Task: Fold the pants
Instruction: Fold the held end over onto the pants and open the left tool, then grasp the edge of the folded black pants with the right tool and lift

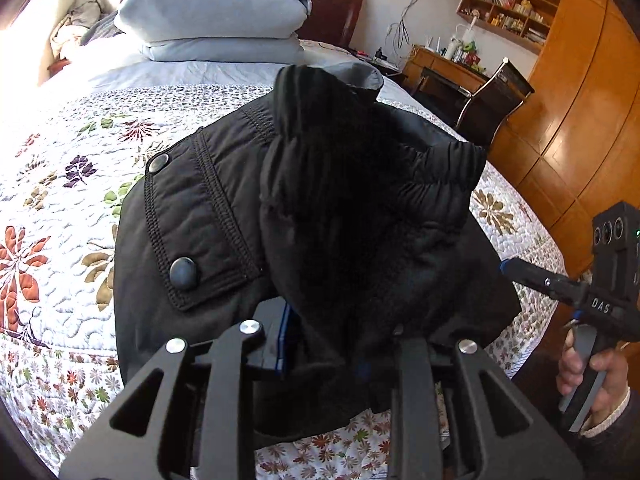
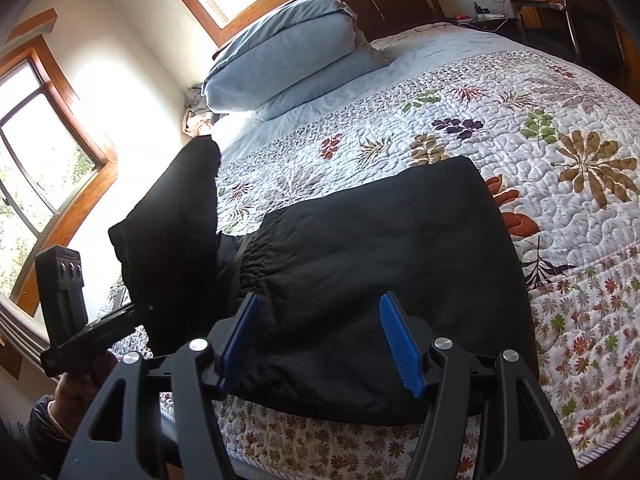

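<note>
Black padded pants [image 1: 200,220] lie folded on the flowered quilt [image 1: 60,200] near the bed's front edge, a snap-button pocket flap on top. My left gripper [image 1: 332,344] is shut on a bunch of the waistband fabric, which rises and drapes over its fingers. In the right wrist view that held flap [image 2: 172,220] stands lifted at the left above the left gripper [image 2: 128,316]. My right gripper [image 2: 320,320] is open, its blue pads [image 2: 400,344] spread just above the flat pants [image 2: 380,260]. It also shows at the right edge of the left wrist view as the right gripper [image 1: 520,272].
Stacked light-blue pillows [image 1: 212,8] sit at the head of the bed. A desk [image 1: 440,64] and a chair [image 1: 492,96] stand beyond the bed's right side, beside a wooden wardrobe [image 1: 580,100]. Windows [image 2: 40,152] line the wall on the left. A person's hand [image 1: 592,376] holds the right gripper's handle.
</note>
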`<state>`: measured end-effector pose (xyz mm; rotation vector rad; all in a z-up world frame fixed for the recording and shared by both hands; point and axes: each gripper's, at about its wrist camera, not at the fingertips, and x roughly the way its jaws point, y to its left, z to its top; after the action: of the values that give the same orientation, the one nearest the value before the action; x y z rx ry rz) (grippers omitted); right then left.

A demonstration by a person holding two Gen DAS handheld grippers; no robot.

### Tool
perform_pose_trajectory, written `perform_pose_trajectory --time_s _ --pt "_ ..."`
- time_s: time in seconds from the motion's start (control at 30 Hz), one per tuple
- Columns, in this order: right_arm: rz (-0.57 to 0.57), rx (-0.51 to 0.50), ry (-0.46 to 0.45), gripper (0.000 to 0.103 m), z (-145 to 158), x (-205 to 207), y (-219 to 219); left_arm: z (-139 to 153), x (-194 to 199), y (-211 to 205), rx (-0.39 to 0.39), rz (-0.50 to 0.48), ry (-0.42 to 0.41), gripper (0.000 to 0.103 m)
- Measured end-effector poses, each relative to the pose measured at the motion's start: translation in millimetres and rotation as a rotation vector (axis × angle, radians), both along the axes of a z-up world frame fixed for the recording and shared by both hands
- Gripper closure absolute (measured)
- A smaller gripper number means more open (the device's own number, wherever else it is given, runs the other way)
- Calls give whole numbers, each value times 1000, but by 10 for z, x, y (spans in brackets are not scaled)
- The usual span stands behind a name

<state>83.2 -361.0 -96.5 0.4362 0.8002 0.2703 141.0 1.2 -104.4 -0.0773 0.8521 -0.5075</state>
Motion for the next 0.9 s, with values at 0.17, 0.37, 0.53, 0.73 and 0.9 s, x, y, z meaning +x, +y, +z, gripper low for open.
perform_pose_trajectory --time_s 0.17,0.37,0.53,0.73,0.9 --pt "10 17 3 39 -19 24 18 -152 -46 -242 94 -51 -3 72" --pt "21 29 10 39 -24 62 43 -225 -151 -463 233 -100 -48 49" --pt "31 61 13 32 -6 82 49 -167 -228 -358 247 -68 -49 14" --pt "83 195 29 26 -20 174 111 -31 -298 42 184 27 -45 11" --pt "123 292 53 25 -82 291 261 -20 -294 510 170 171 -23 11"
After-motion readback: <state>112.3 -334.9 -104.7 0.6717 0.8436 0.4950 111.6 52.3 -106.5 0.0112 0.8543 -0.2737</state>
